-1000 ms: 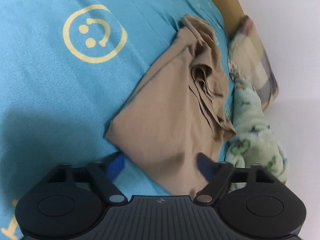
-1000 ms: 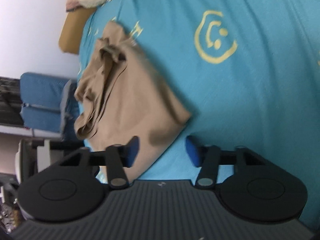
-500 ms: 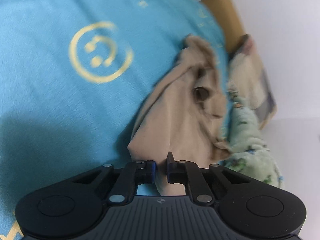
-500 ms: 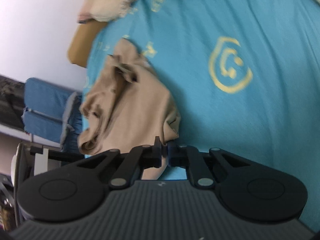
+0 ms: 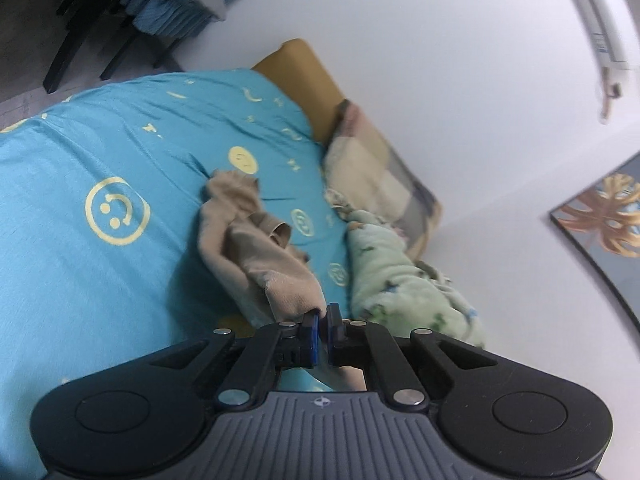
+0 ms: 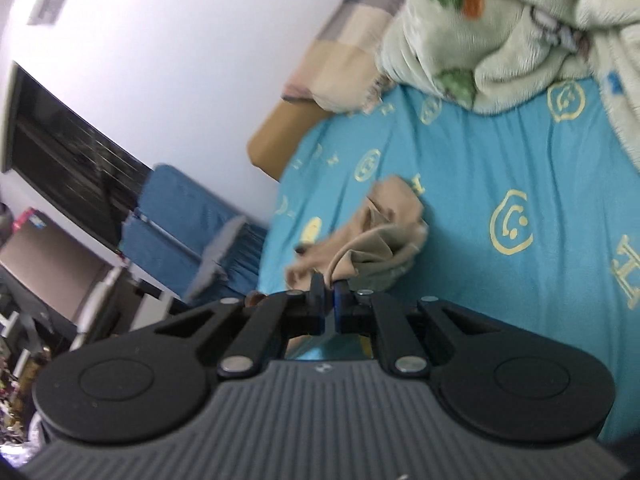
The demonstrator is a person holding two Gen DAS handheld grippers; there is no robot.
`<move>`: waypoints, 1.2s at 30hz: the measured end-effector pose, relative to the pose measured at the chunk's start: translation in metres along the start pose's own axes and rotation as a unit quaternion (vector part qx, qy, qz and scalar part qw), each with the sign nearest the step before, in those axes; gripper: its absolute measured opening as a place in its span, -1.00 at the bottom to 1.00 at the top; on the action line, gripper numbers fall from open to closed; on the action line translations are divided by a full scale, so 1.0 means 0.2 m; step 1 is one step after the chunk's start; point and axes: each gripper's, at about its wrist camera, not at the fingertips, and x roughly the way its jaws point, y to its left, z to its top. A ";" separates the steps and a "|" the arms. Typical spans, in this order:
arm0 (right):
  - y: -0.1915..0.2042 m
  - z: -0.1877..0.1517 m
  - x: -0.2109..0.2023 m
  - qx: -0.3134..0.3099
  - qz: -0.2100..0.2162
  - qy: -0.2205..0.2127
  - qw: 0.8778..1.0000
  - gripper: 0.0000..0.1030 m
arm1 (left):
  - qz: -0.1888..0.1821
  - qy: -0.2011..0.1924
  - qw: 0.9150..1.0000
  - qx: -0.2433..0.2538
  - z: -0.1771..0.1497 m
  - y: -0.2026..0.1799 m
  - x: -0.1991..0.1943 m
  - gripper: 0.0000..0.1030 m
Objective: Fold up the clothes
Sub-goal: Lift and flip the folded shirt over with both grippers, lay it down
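I get soft, even room light with no glare. Past the left tongs [image 5: 319,322] a faint shadow lies on the bedsheet [image 5: 80,280] beside the beige garment [image 5: 256,256]. Motion blur smears the right view, worst on the blanket [image 6: 500,20] far beyond the right tongs [image 6: 329,300]. Fisheye bends both views' edges.

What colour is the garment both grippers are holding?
Plain tan garment, clearest in the left wrist view.
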 end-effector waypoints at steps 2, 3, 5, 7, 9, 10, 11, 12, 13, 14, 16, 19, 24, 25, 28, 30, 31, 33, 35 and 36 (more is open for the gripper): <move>0.01 -0.02 -0.09 -0.005 0.004 -0.011 1.000 -0.86 | 0.000 0.002 1.000 0.006 -0.02 -0.04 -0.05 -0.93; 0.02 -0.04 -0.14 -0.008 0.006 -0.016 1.000 -0.86 | 0.000 0.003 1.000 0.009 -0.03 -0.06 -0.08 -0.93; 0.03 -0.06 -0.23 -0.013 0.010 -0.027 1.000 -0.86 | 0.001 0.005 1.000 0.015 -0.04 -0.09 -0.12 -0.92; 0.04 -0.08 -0.32 -0.019 0.014 -0.037 0.999 -0.86 | 0.003 0.008 1.000 0.021 -0.05 -0.13 -0.17 -0.92; 0.06 -0.11 -0.41 -0.024 0.018 -0.048 0.998 -0.85 | 0.004 0.010 1.000 0.027 -0.07 -0.17 -0.22 -0.92; 0.06 -0.09 -0.40 -0.023 0.016 -0.048 0.998 -0.85 | 0.004 0.011 0.999 0.030 -0.08 -0.18 -0.24 -0.92; 0.08 -0.06 -0.37 -0.019 0.013 -0.045 0.999 -0.85 | 0.005 0.012 0.999 0.033 -0.08 -0.20 -0.26 -0.92; 0.09 -0.02 -0.33 -0.014 0.011 -0.040 0.999 -0.85 | 0.011 0.014 0.999 0.034 -0.06 -0.22 -0.23 -0.92; 0.11 0.02 -0.28 -0.013 0.007 -0.035 0.999 -0.85 | 0.018 0.015 0.999 0.035 -0.02 -0.24 -0.19 -0.92; 0.13 0.06 -0.23 -0.013 0.003 -0.030 0.999 -0.85 | 0.025 0.016 0.999 0.040 0.02 -0.26 -0.14 -0.92; 0.15 0.15 -0.12 -0.003 -0.012 -0.018 1.000 -0.85 | 0.039 0.025 0.997 0.056 0.10 -0.30 -0.02 -0.91; 0.19 0.27 0.06 0.010 -0.031 0.001 0.999 -0.85 | 0.062 0.026 0.995 0.078 0.22 -0.34 0.17 -0.91; 0.18 0.38 0.34 -0.009 -0.047 0.011 0.999 -0.85 | 0.074 0.028 0.992 0.100 0.34 -0.29 0.49 -0.91; 0.16 0.39 0.40 -0.016 -0.050 0.012 0.999 -0.85 | 0.075 0.030 0.991 0.102 0.35 -0.26 0.55 -0.91; 0.06 0.38 0.56 -0.045 -0.048 0.020 0.998 -0.84 | 0.082 0.038 0.989 0.118 0.37 -0.16 0.73 -0.91; 0.00 0.37 0.66 -0.077 -0.053 0.030 0.995 -0.84 | 0.083 0.045 0.987 0.127 0.37 -0.09 0.84 -0.91; -0.02 0.37 0.70 -0.082 -0.060 0.038 0.994 -0.82 | 0.085 0.051 0.987 0.129 0.37 -0.05 0.89 -0.91; -0.06 0.38 0.76 -0.070 -0.066 0.056 0.994 -0.81 | 0.089 0.058 0.985 0.139 0.37 -0.01 0.97 -0.91; -0.08 0.39 0.81 -0.063 -0.063 0.063 0.994 -0.79 | 0.091 0.064 0.983 0.147 0.38 0.02 1.02 -0.90; -0.08 0.39 0.83 -0.064 -0.064 0.067 0.994 -0.78 | 0.089 0.067 0.982 0.150 0.38 0.04 1.03 -0.90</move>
